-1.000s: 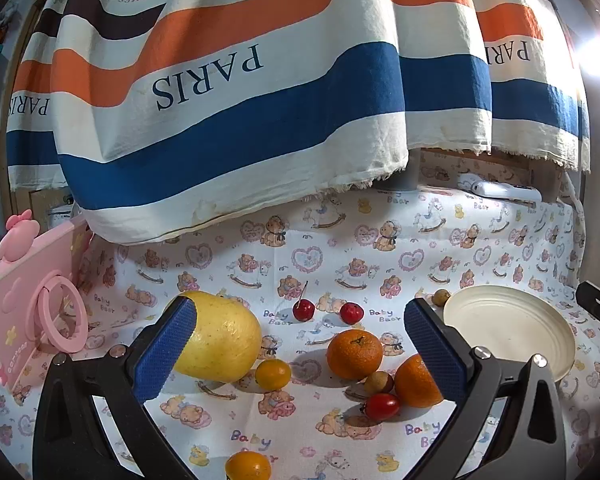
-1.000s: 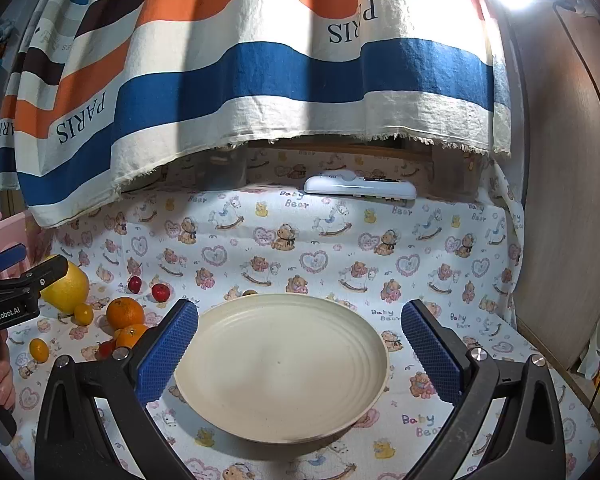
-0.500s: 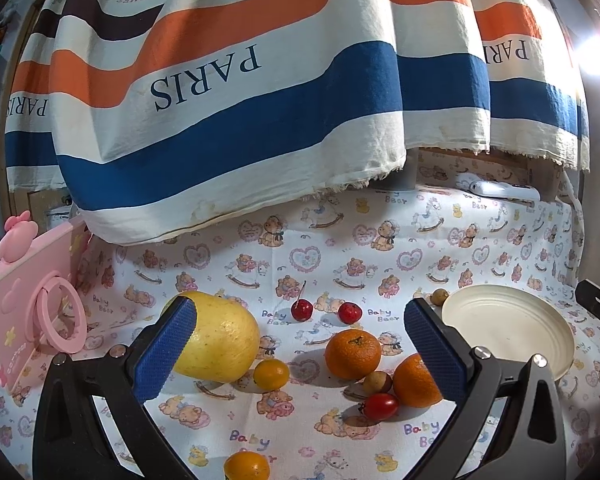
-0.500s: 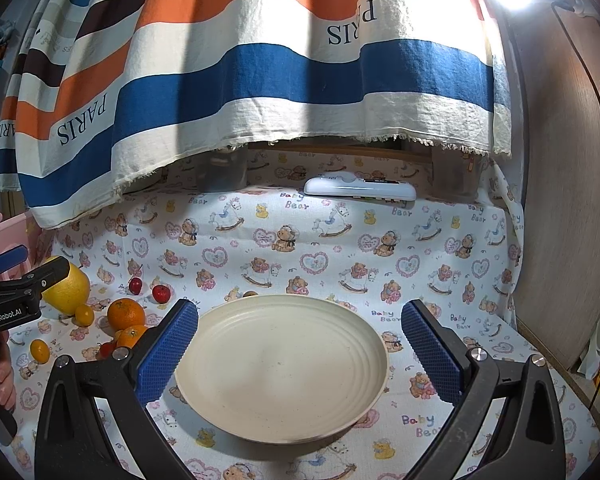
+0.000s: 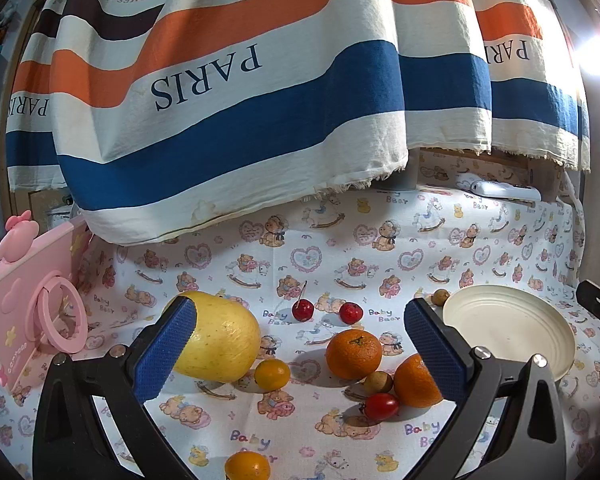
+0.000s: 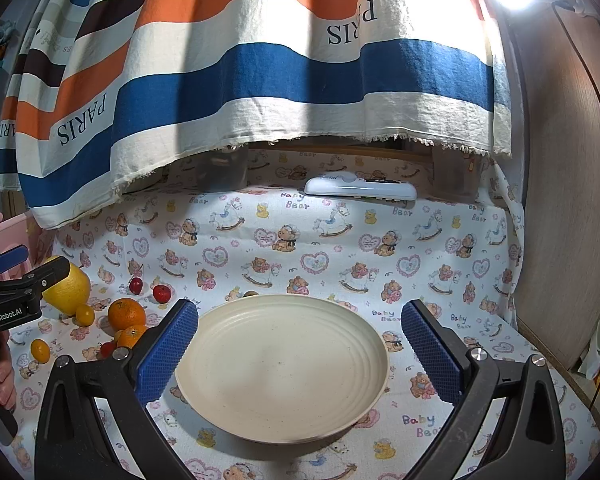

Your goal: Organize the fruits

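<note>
Fruit lies scattered on the bear-print cloth in the left wrist view: a big yellow pear [image 5: 224, 342], two oranges [image 5: 354, 354] [image 5: 416, 380], small yellow fruits [image 5: 272, 374] [image 5: 247, 466], two red cherries [image 5: 302, 309] [image 5: 350, 313], a cherry tomato [image 5: 381, 406] and a brown longan [image 5: 377, 383]. My left gripper [image 5: 300, 354] is open above them, holding nothing. An empty cream plate [image 6: 280, 364] sits to the right, and my right gripper [image 6: 298, 350] is open over it. The same fruit pile [image 6: 126, 314] shows at the left of the right wrist view.
A striped "PARIS" cloth [image 5: 236, 92] hangs over the back of the table. A pink phone case with a ring [image 5: 32, 312] stands at the left. A white remote [image 6: 360, 190] lies at the back. A wooden wall [image 6: 568, 200] bounds the right side.
Both views have shifted only slightly; the fruits and the plate lie where they were, and both grippers stay open.
</note>
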`<state>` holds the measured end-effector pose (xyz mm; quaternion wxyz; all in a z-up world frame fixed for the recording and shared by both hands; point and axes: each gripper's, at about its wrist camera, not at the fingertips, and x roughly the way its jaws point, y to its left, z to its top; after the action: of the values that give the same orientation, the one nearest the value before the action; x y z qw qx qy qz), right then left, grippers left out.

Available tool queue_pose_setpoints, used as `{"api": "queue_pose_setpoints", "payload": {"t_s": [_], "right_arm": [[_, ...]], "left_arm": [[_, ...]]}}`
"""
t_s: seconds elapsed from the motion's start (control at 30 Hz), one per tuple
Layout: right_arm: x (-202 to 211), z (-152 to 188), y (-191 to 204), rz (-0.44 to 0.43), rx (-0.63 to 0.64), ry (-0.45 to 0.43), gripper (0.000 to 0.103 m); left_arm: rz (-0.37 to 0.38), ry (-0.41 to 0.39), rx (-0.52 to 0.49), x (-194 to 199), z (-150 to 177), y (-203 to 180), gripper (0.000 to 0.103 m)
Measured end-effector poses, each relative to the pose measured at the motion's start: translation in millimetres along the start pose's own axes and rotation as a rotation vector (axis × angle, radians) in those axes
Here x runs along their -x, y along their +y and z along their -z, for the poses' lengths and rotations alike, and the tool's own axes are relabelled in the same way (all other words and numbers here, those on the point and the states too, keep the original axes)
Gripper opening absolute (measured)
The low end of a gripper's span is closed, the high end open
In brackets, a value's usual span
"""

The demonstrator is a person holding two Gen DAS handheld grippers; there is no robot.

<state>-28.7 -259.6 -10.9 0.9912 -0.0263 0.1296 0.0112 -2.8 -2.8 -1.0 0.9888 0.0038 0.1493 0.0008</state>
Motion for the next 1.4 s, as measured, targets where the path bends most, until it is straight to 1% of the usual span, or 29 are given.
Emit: {"api": "queue_pose_setpoints", "payload": {"t_s": [0.33,0.47,0.83,1.23,1.4], "right_arm": [[0.0,0.5,0.3,-0.003,0.001,0.003,0.102],[-0.9,-0.8,3.1,-0.044,0.016,0.024,0.102],[4.5,-1.5,1.7,-0.034,0.010,-0.002,0.102],[5.2,-1.0,0.6,0.003,-0.007,0.000,0.102],[5.6,-1.1,0.8,0.004,-0.007,-0.001,0.102]], "left_arm": [[0.000,0.000,-0.001,0.1,0.0,-0.1,0.103],[-0.001,0.000,0.001,0.1,-0.1,0.0,0.103],[-0.002,0.001,0.003,-0.3,-0.4,1.8,0.103],[-0.002,0.001,0.004,-0.3,-0.3,2.3,0.103],[-0.005,0.002,0.004,-0.5,-0.5,2.5,0.103]]}}
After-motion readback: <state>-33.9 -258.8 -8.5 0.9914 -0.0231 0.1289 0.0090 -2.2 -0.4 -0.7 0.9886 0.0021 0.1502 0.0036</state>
